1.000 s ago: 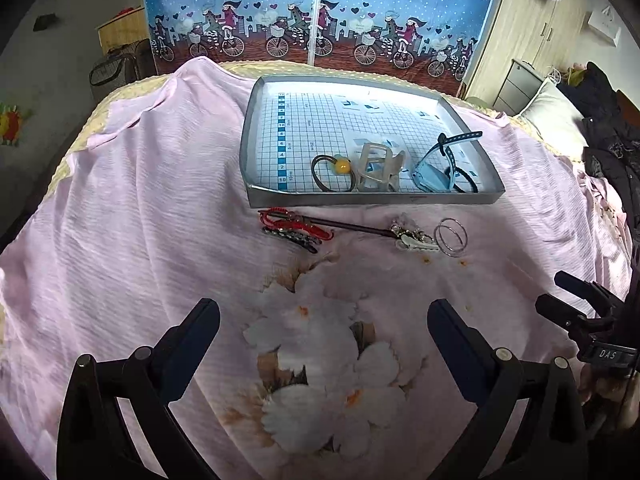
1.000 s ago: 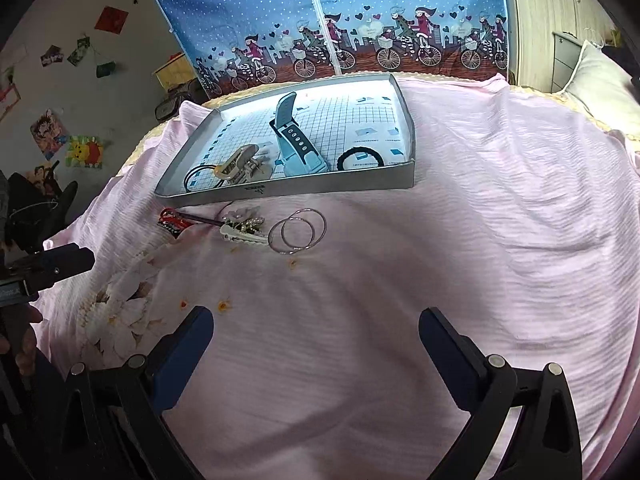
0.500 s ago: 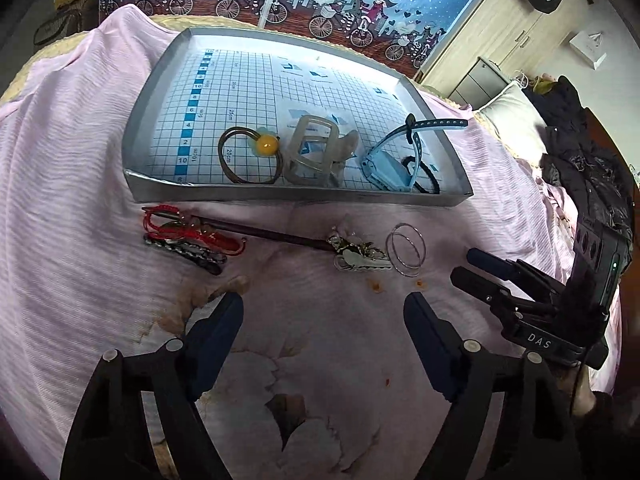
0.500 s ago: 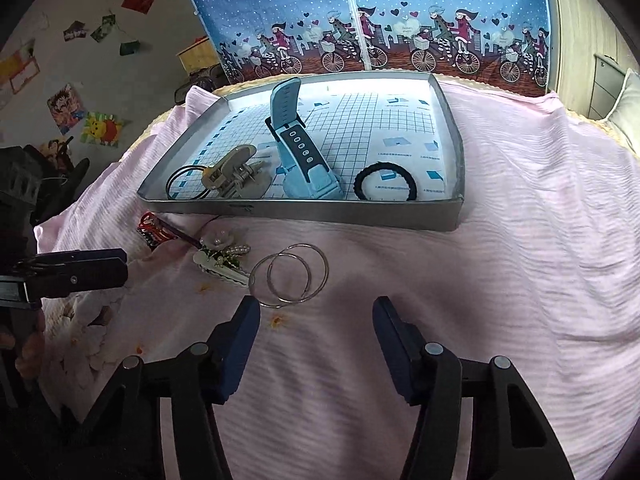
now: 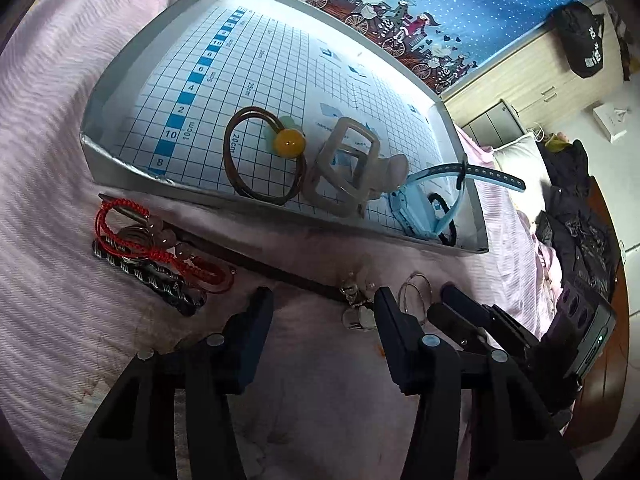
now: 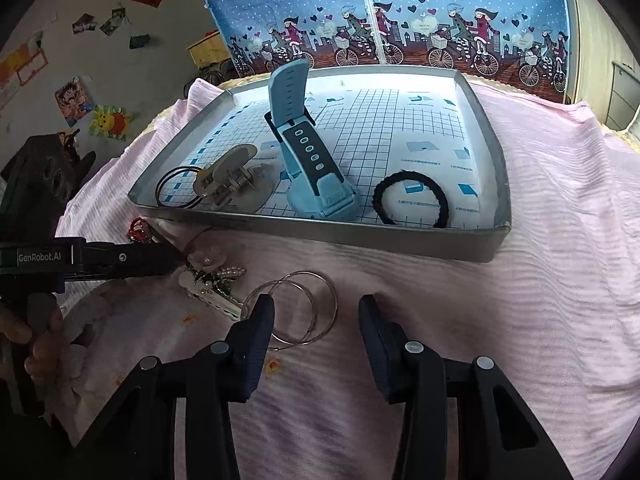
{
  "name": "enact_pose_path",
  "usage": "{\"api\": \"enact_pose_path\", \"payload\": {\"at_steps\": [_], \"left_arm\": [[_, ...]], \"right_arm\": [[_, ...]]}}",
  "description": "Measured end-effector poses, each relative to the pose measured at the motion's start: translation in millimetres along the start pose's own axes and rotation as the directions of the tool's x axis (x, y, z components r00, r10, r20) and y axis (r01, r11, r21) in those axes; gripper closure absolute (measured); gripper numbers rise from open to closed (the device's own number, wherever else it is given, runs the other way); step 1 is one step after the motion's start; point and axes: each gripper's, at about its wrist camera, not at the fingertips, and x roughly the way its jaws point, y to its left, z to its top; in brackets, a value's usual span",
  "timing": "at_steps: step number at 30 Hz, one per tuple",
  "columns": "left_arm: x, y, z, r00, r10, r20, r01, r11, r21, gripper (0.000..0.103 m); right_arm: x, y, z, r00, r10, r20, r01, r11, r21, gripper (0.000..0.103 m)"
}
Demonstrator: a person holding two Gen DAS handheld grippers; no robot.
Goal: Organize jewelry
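Note:
On the pink bedspread lie a red braided bracelet (image 5: 132, 236), a patterned hair clip (image 5: 148, 276), a dark hair stick (image 5: 256, 258), a pearl clip (image 5: 356, 312) and two silver hoops (image 6: 310, 304). My left gripper (image 5: 322, 308) is open and low, its fingers on either side of the stick's decorated end, the right finger beside the pearl clip. My right gripper (image 6: 316, 320) is open over the hoops, its left finger covering their left edge. The silver tray (image 5: 116, 152) holds a brown hair tie with a yellow bead (image 5: 289, 142), a translucent claw clip (image 5: 320, 172), a blue watch (image 6: 316, 176) and a black hair tie (image 6: 380, 196).
The two grippers are close together: the right gripper (image 5: 440, 302) shows just right of my left fingers, and the left gripper (image 6: 172, 258) reaches in beside the pearl clip (image 6: 212, 280). The tray's front wall (image 6: 360, 240) stands just beyond. A hand holds the left handle.
Both grippers have moved forward and down toward the loose pieces in front of the tray. Their jaws have narrowed from wide open. The jewelry has not moved.

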Motion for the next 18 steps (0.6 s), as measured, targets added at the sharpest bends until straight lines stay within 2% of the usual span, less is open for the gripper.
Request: {"api": "enact_pose_path", "payload": {"at_steps": [7, 8, 9, 11, 12, 18], "left_arm": [[3.3, 20.3, 11.0, 0.999, -0.036, 0.016, 0.038, 0.992, -0.123, 0.058], [1.0, 24.2, 11.6, 0.999, -0.039, 0.020, 0.041, 0.991, -0.130, 0.061], [0.7, 25.7, 12.4, 0.999, -0.040, 0.021, 0.043, 0.990, -0.132, 0.068], [-1.3, 28.3, 13.9, 0.998, -0.051, 0.025, 0.054, 0.988, -0.141, 0.074], [-1.7, 30.2, 14.3, 0.998, -0.053, 0.024, 0.055, 0.988, -0.146, 0.087], [-10.1, 39.4, 13.3, 0.995, -0.087, 0.050, 0.094, 0.980, -0.174, 0.090]], "right_arm": [[6.2, 2.4, -1.0, 1.000, -0.025, -0.014, 0.024, 0.999, -0.022, 0.061], [6.7, 2.8, -1.3, 0.999, -0.029, -0.016, 0.029, 0.999, -0.026, 0.061], [7.1, 3.4, -1.4, 0.999, -0.031, -0.016, 0.031, 0.999, -0.028, 0.061], [7.6, 3.7, -1.7, 0.999, -0.034, -0.015, 0.034, 0.999, -0.031, 0.061], [7.2, 3.8, -2.0, 0.999, -0.037, -0.009, 0.037, 0.999, -0.031, 0.061], [11.7, 6.4, -2.8, 0.999, -0.042, -0.010, 0.042, 0.998, -0.043, 0.066]]}}
